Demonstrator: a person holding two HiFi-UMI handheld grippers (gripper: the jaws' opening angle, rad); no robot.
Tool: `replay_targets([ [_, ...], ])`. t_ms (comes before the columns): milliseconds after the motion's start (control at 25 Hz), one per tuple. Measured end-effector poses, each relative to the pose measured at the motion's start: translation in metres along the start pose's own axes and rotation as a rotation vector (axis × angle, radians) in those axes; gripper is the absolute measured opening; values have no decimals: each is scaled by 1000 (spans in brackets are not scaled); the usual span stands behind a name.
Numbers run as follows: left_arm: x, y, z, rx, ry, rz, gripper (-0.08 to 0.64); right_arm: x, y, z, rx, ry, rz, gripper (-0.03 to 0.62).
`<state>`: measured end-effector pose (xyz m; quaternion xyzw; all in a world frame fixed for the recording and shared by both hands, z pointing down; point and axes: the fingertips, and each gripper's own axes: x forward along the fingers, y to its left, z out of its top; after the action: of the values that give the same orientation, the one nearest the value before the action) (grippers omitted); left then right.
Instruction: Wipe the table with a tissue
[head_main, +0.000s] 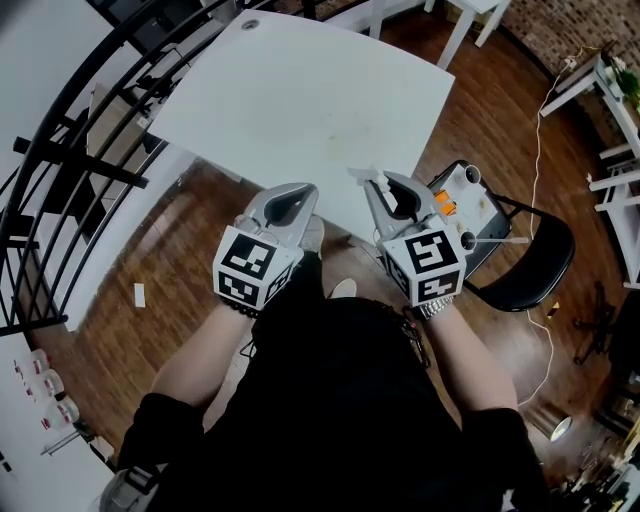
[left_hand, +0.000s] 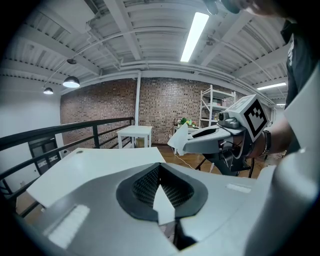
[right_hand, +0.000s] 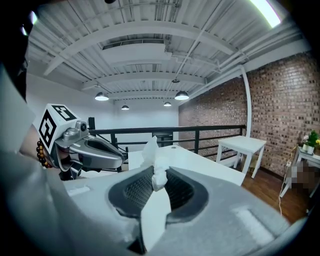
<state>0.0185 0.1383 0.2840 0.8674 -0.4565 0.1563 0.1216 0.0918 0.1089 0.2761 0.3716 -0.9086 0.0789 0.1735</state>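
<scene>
A person in a black top stands at the near edge of a white table (head_main: 300, 90), holding a gripper in each hand. The right gripper (head_main: 378, 182) has its jaws clamped on a crumpled white tissue (head_main: 362, 175). The tissue sticks out past the tips over the near right part of the tabletop, and whether it touches the surface cannot be told. In the right gripper view the tissue (right_hand: 152, 155) is pinched between the dark pads and rises above them, with the table (right_hand: 200, 162) beyond.

The left gripper (head_main: 298, 195) sits just beside it at the table's edge. Its jaws are closed tip to tip with nothing between them, as the left gripper view shows (left_hand: 160, 167). That view also catches the right gripper (left_hand: 186, 144) off to the side with the tissue (left_hand: 179, 140) at its tip.

A faint yellowish smear (head_main: 340, 150) marks the tabletop ahead of the grippers. A black chair (head_main: 535, 265) stands on the wooden floor to the right, a black railing (head_main: 70, 130) runs along the left, and a small white table (left_hand: 134, 132) stands before the brick wall.
</scene>
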Motion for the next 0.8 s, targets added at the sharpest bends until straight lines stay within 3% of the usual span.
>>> replay_targets([
  [800,49,61,-23,-73,72,-55,15,96,-16,-38,7,193,32,46],
])
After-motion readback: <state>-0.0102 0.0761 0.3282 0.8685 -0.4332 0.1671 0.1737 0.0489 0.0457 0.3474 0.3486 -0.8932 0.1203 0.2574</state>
